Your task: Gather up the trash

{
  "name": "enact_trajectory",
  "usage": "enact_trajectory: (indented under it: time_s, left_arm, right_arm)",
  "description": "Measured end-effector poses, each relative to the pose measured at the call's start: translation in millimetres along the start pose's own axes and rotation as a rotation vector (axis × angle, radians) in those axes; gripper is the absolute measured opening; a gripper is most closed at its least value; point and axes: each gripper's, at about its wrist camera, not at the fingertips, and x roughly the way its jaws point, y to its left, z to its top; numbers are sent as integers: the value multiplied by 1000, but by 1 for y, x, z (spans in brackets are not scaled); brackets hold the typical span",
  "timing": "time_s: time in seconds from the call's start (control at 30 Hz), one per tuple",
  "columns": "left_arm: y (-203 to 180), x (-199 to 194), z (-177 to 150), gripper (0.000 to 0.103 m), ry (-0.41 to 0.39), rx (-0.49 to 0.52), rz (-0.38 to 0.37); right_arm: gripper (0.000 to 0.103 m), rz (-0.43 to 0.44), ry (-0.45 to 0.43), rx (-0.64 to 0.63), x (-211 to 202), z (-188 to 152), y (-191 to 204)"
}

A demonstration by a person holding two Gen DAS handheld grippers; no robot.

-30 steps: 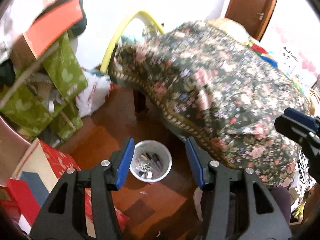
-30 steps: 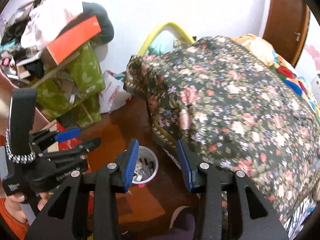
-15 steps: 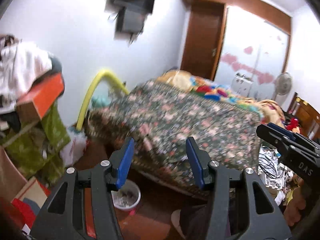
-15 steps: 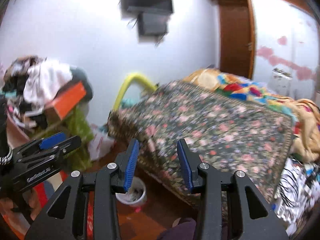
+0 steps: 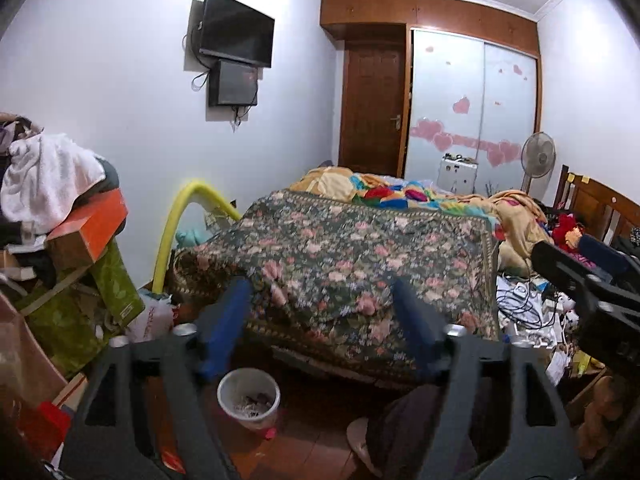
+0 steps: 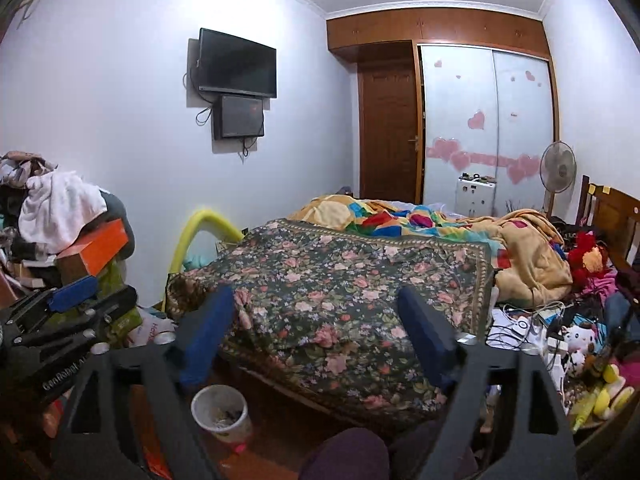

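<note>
A white trash bin [image 5: 248,398] [image 6: 219,406] with scraps inside stands on the brown floor by the foot of the bed. My left gripper [image 5: 320,296] hovers above and behind it. Its jaws are opening, with nothing between the blue pads. My right gripper [image 6: 316,298] is held alongside at similar height, its jaws also opening and empty. Each gripper shows in the other's view: the right gripper [image 5: 560,248] at the right edge, the left gripper [image 6: 114,287] at the left edge. A small pink scrap [image 5: 270,434] [image 6: 240,448] lies on the floor beside the bin.
A bed with a floral blanket [image 5: 340,256] fills the middle. Stacked boxes, green bags and clothes [image 5: 60,220] crowd the left. Cables, papers and soft toys [image 6: 532,320] litter the floor at right. A yellow foam tube [image 5: 176,220] leans on the wall; a fan [image 5: 538,156] stands far back.
Both grippers rose and tilted up, from looking down at the bin to looking across the room. Both pairs of jaws spread wider. The bin dropped to the bottom of each view.
</note>
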Motion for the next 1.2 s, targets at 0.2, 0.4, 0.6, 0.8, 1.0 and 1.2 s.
enact_trajectory:
  time_s: [0.2, 0.4, 0.6, 0.8, 1.0, 1.2]
  left_arm:
    - [7, -4, -17, 89, 27, -34, 4]
    - [8, -9, -22, 89, 26, -37, 11]
    - [7, -9, -22, 89, 21, -32, 1]
    - [8, -8, -22, 89, 21, -28, -6]
    - [8, -9, -22, 89, 16, -28, -3]
    - [7, -12, -23, 89, 10, -23, -2]
  right_arm:
    - [103, 6, 19, 55, -9, -9, -10]
    - [103, 17, 46, 53, -15, -19, -10]
    - [103, 5, 46, 42, -18, -20, -7]
    - [103, -3, 44, 25, -21, -20, -2]
    - [103, -12, 40, 13, -22, -18, 1]
    - [103, -13, 41, 13, -22, -17, 3]
